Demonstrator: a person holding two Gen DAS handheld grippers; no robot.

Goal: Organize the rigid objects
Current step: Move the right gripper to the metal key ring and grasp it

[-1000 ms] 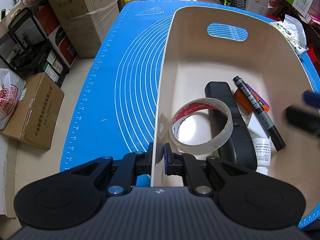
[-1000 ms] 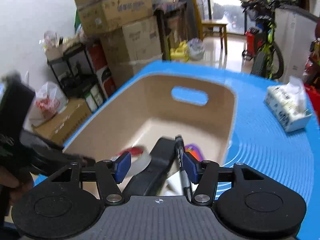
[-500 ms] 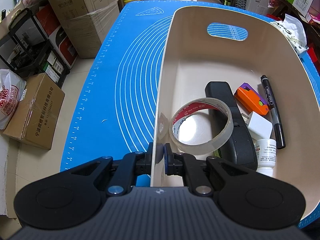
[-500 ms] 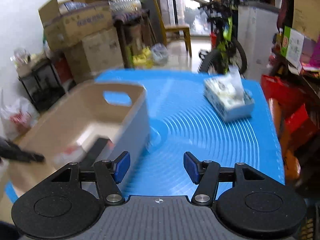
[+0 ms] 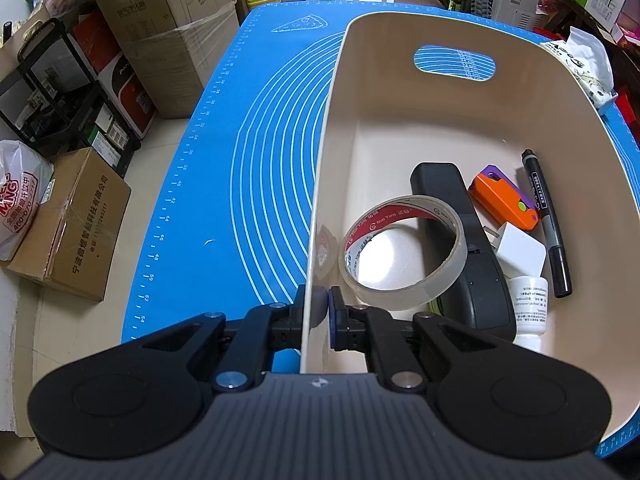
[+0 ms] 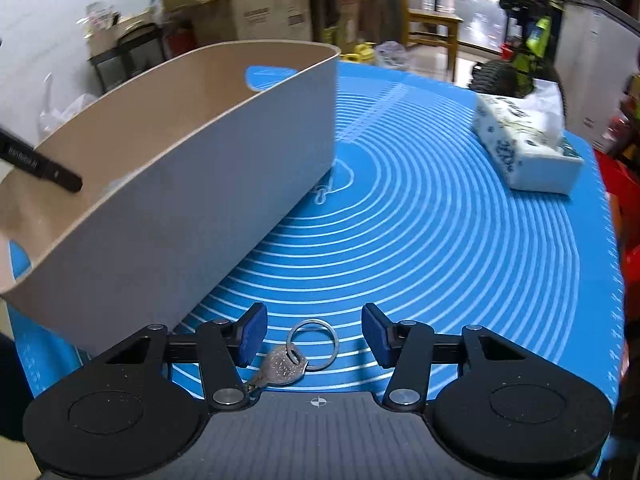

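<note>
A cream bin [image 5: 400,120] stands on the blue mat [image 5: 248,184]. Inside it lie a tape roll [image 5: 402,248], a black remote [image 5: 460,240], an orange and purple block [image 5: 504,196], a black marker [image 5: 546,220], a white charger [image 5: 520,250] and a white bottle [image 5: 528,308]. My left gripper [image 5: 318,306] is shut on the bin's near left wall. In the right wrist view the same bin [image 6: 180,184] sits to the left. A silver key on a ring [image 6: 296,354] lies on the mat between the fingers of my right gripper [image 6: 314,336], whose jaws are closing; the pads stand apart from the key.
A tissue pack [image 6: 524,148] rests on the mat at the far right. Cardboard boxes [image 5: 160,24] and a black rack [image 5: 60,96] stand on the floor left of the table. A bicycle [image 6: 516,60] stands beyond the table's far edge.
The right gripper left the bin, swung right and came down over the key on the mat. The marker now lies in the bin by the right wall. The left gripper kept still.
</note>
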